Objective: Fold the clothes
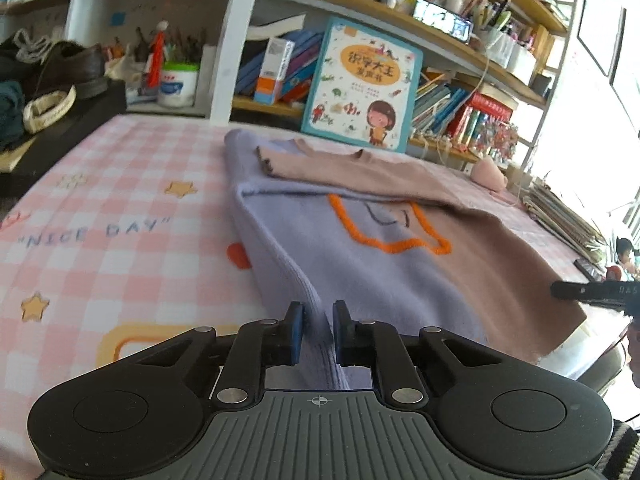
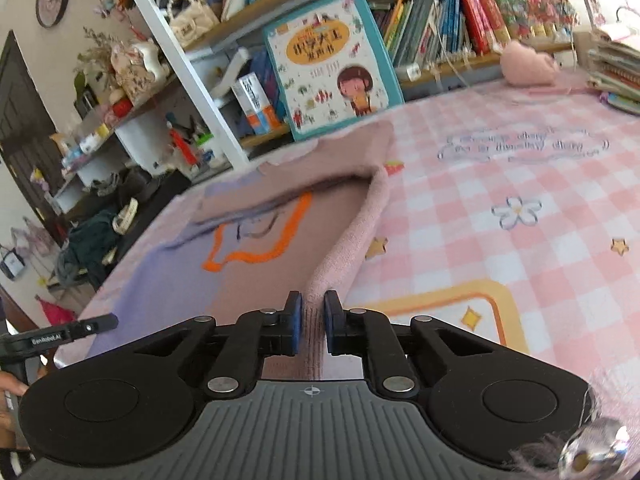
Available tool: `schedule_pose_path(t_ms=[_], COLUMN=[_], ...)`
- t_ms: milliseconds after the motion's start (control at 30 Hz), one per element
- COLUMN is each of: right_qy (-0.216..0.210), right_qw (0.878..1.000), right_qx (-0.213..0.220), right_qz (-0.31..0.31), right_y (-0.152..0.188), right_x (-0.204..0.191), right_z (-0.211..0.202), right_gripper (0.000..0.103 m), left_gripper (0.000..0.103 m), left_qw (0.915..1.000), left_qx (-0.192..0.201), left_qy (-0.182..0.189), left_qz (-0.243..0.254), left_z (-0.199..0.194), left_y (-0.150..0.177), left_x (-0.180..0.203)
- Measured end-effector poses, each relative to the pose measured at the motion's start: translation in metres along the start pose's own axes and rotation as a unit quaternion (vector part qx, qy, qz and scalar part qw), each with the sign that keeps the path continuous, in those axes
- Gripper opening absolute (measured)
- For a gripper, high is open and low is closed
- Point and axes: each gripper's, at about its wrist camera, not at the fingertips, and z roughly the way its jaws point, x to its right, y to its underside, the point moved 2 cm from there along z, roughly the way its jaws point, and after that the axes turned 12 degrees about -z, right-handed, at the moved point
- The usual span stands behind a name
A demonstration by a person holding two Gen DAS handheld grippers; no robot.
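A knit sweater, lilac (image 1: 352, 272) on one half and dusty pink on the other (image 2: 260, 284), lies flat on the pink checked tablecloth (image 1: 100, 220) with an orange outline motif (image 1: 392, 236) on its front. Its sleeves are folded across the chest. My left gripper (image 1: 319, 320) is shut on the sweater's lilac hem edge. My right gripper (image 2: 313, 312) is shut on the sweater's pink hem edge (image 2: 352, 240), which rises as a ridge from the cloth. The right gripper's tip shows at the right edge of the left wrist view (image 1: 596, 292); the left one shows at the left of the right wrist view (image 2: 64, 334).
A children's picture book (image 1: 364, 84) leans against the bookshelf behind the table. A pink knit item (image 2: 528, 64) lies at the far right by a stack of books (image 2: 616, 76). Shoes and bags (image 1: 52, 80) sit on a dark surface at the left.
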Motion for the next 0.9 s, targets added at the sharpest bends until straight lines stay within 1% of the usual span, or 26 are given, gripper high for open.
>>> schedule_pose_path(t_ms=[67, 133, 233, 333, 433, 500, 567, 600, 667, 700, 733, 800, 900], right_qy=[-0.004, -0.011, -0.017, -0.021, -0.03, -0.045, -0.057, -0.06, -0.061, -0.061, -0.062, -0.064, -0.074], right_qw=[1.0, 1.0, 0.999, 0.998, 0.996, 0.995, 0.994, 0.993, 0.993, 0.993, 0.992, 0.991, 0.989], right_qx=[-0.01, -0.011, -0.008, -0.008, -0.015, -0.012, -0.012, -0.012, -0.015, -0.017, -0.017, -0.013, -0.001], right_qz=[0.012, 0.025, 0.047, 0.065, 0.078, 0.086, 0.095, 0.097, 0.098, 0.1, 0.104, 0.114, 0.125], right_y=[0.005, 0.008, 0.013, 0.016, 0.019, 0.021, 0.022, 0.023, 0.024, 0.025, 0.027, 0.03, 0.032], right_x=[0.004, 0.008, 0.015, 0.022, 0.026, 0.027, 0.028, 0.028, 0.028, 0.029, 0.03, 0.032, 0.033], right_z=[0.0, -0.001, -0.003, 0.0, 0.006, 0.009, 0.01, 0.01, 0.01, 0.011, 0.01, 0.006, -0.007], right_gripper=[0.014, 0.015, 0.017, 0.022, 0.023, 0.023, 0.023, 0.022, 0.014, 0.008, 0.007, 0.006, 0.006], left_gripper=[0.015, 0.019, 0.019, 0.019, 0.018, 0.014, 0.014, 0.014, 0.011, 0.008, 0.006, 0.006, 0.006], left_qw=[0.9999, 0.9995, 0.9978, 0.9965, 0.9948, 0.9927, 0.9917, 0.9917, 0.9919, 0.9919, 0.9916, 0.9904, 0.9908], left_qx=[-0.007, -0.013, -0.024, -0.023, -0.02, -0.018, -0.016, -0.015, -0.013, -0.013, -0.013, -0.014, -0.01], left_qy=[0.004, 0.004, 0.001, 0.017, 0.032, 0.042, 0.048, 0.05, 0.051, 0.051, 0.052, 0.055, 0.044], left_qz=[-0.013, -0.029, -0.062, -0.079, -0.094, -0.112, -0.118, -0.118, -0.116, -0.116, -0.118, -0.126, -0.128], left_z=[-0.003, -0.006, -0.005, -0.006, -0.003, -0.001, 0.001, 0.001, 0.001, 0.001, 0.001, 0.0, -0.004], left_y=[0.004, 0.008, 0.014, 0.014, 0.014, 0.014, 0.014, 0.014, 0.015, 0.015, 0.015, 0.014, 0.012], left_x=[-0.005, -0.011, -0.023, -0.028, -0.034, -0.038, -0.039, -0.04, -0.04, -0.041, -0.043, -0.047, -0.051])
